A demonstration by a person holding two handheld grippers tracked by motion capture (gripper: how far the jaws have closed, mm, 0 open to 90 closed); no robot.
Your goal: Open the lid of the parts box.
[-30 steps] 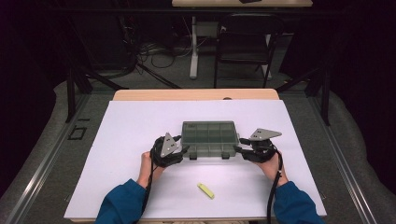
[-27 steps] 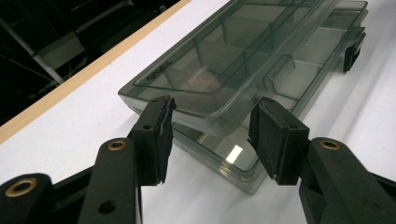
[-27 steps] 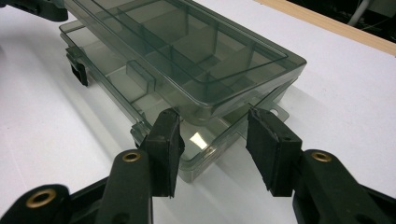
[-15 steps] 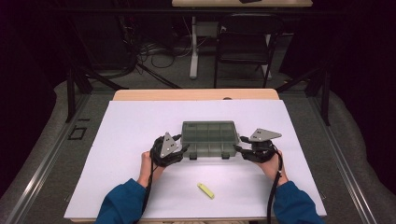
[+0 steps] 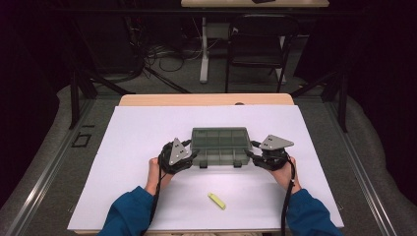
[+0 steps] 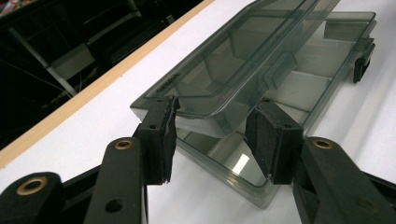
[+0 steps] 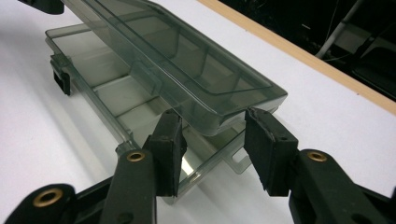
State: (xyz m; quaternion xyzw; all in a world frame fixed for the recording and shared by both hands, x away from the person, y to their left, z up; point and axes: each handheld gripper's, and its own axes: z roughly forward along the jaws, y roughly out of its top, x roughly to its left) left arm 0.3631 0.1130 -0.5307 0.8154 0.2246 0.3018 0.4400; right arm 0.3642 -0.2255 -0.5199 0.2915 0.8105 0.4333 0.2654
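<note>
Left gripper (image 5: 193, 156) at 9 o'clock and right gripper (image 5: 252, 155) at 3 o'clock, fingers just closing further, each clamped on the box lid (image 5: 220, 135) ends, lid raised, on the bench (image 5: 137, 128).

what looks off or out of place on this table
Nothing is spilled or broken. The clear compartment box has its lid raised partway, tilted above the base, with the left gripper and right gripper at its two ends. A small yellow piece lies loose on the white sheet, apart from the box.
</note>
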